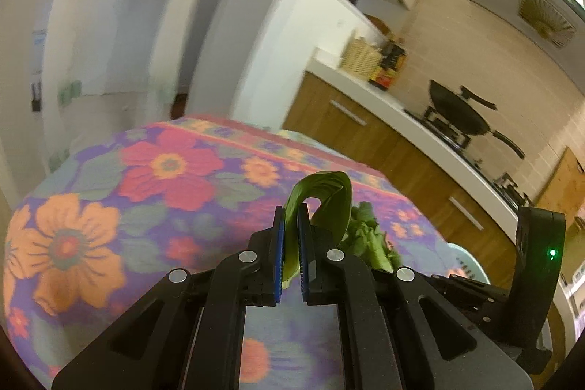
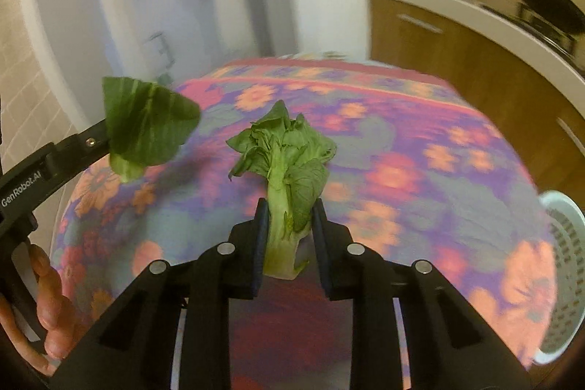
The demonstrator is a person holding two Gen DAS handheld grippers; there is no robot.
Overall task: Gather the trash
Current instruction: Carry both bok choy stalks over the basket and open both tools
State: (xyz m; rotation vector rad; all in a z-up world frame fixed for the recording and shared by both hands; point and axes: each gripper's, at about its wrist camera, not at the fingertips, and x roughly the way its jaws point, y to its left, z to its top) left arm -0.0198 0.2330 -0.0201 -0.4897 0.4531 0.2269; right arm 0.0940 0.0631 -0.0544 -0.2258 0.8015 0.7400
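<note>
The left gripper point(image 1: 291, 218) is clenched on a single green leaf point(image 1: 321, 203); the leaf is pinched near its pale base and its free end curls up and over to the right, clear of the table point(image 1: 109, 207). From the right wrist view the same leaf point(image 2: 150, 130) hangs folded at the tip of the left gripper point(image 2: 106, 137), well above the flowered cloth, which suggests it is being carried as a scrap rather than laid down

The right gripper point(image 2: 287, 207) grasps a small leafy stalk point(image 2: 283, 170), the blue pads pressing the thick whitish stem while the crumpled leaves stand upright ahead of the fingers. Holding it by the firm stem keeps the soft leaves from tearing, I judge. In the left view this stalk point(image 1: 369, 236) shows only as a ruffled green clump just right of the curled leaf

A pale perforated basket point(image 2: 563, 280) sits at the table's right edge, near the right gripper; it may be where the trash goes, though nothing confirms that, and its inside is cut off by the frame. In the left view only a sliver of its rim point(image 1: 464, 254) peeks past the gripper body

The background counter and pans are blurred. A hand point(image 2: 47, 309) grips the left tool at the frame's edge, only fingers showing. Whether other scraps lie on the table under the grippers I cannot tell
</note>
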